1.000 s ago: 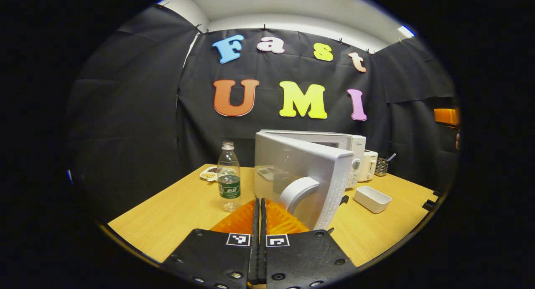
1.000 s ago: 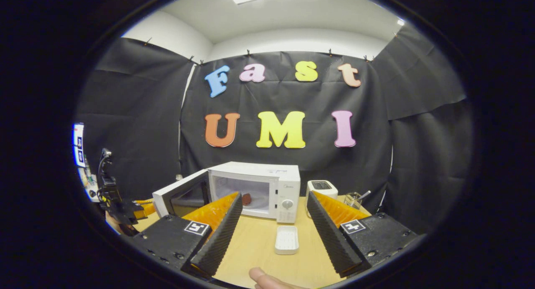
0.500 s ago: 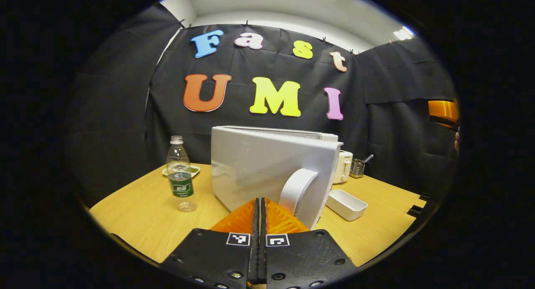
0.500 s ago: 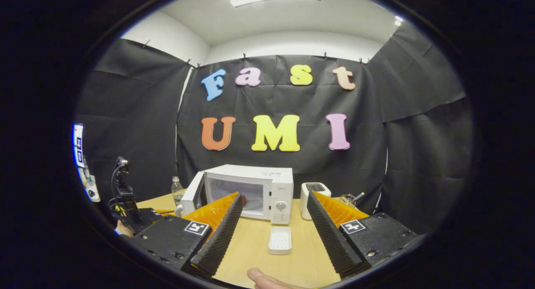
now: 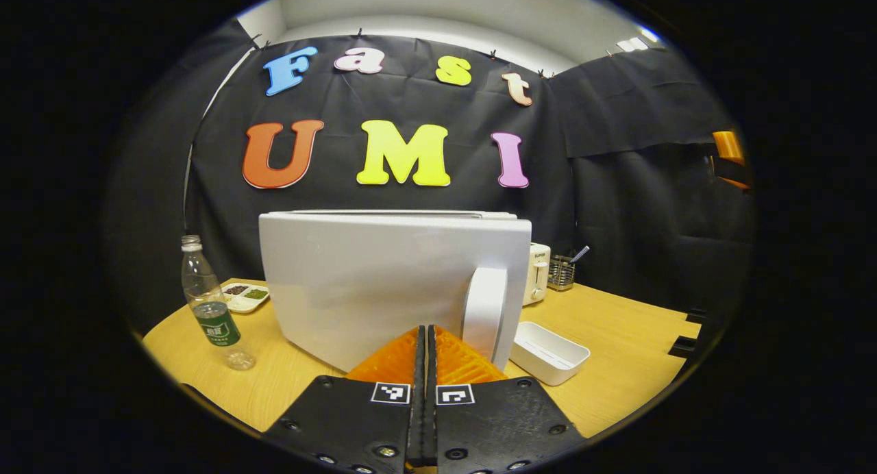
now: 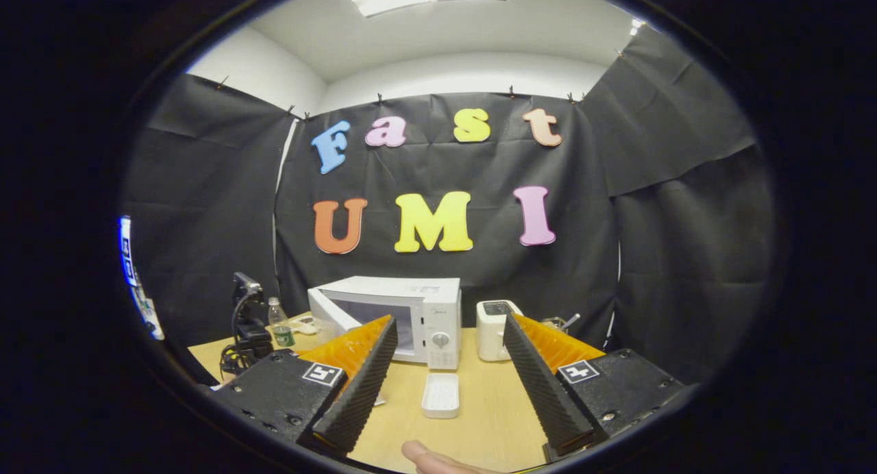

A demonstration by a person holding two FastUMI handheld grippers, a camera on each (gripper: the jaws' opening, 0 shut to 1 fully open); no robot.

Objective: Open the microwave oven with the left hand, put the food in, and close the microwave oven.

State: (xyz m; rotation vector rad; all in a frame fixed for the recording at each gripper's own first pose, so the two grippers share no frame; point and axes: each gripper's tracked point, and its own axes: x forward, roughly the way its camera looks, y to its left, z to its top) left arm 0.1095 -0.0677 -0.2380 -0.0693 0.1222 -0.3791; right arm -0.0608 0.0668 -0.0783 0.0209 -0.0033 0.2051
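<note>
The left gripper [image 5: 426, 344], jaws pressed together, was pointed at the white box-shaped microwave oven's [image 5: 390, 275] smooth door, beside its curved handle [image 5: 484, 309]. The right gripper [image 6: 445, 354], jaws wide apart, was held well back over the wooden worktop [image 6: 479, 426].

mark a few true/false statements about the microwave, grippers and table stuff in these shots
1. The left gripper has its fingers together, holding nothing. True.
2. The right gripper is shut on the tray. False: it is open, and the tray lies on the table.
3. The microwave door stands wide open. False: it is nearly shut, a narrow gap left.
4. A bottle stands left of the door in the left gripper view. True.
5. The bottle lies on its side. False: it is upright.
</note>
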